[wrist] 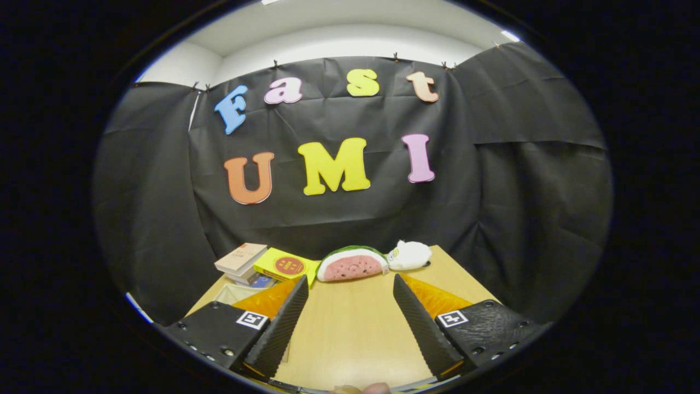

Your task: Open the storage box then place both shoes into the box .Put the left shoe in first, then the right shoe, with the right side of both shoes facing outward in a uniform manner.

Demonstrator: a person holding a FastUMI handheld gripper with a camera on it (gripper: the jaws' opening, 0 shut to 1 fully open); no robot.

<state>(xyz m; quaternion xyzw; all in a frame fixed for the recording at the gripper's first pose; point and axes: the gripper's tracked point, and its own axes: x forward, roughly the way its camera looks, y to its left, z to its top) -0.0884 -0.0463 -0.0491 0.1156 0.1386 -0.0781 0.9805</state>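
Gripper [350, 280] fingers [279, 323] wide apart over bare tabletop [350, 334]

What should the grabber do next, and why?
Probably tip down and look around for the box. The gripper is open, its fingers spread over bare table, holding nothing. Beyond them lie only books, a yellow packet, a watermelon-slice toy and a white plush toy, so there is nothing here to open yet.

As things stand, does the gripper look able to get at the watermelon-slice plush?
Probably yes: the gripper is open, with bare table between its fingers and the watermelon-slice plush beyond them.
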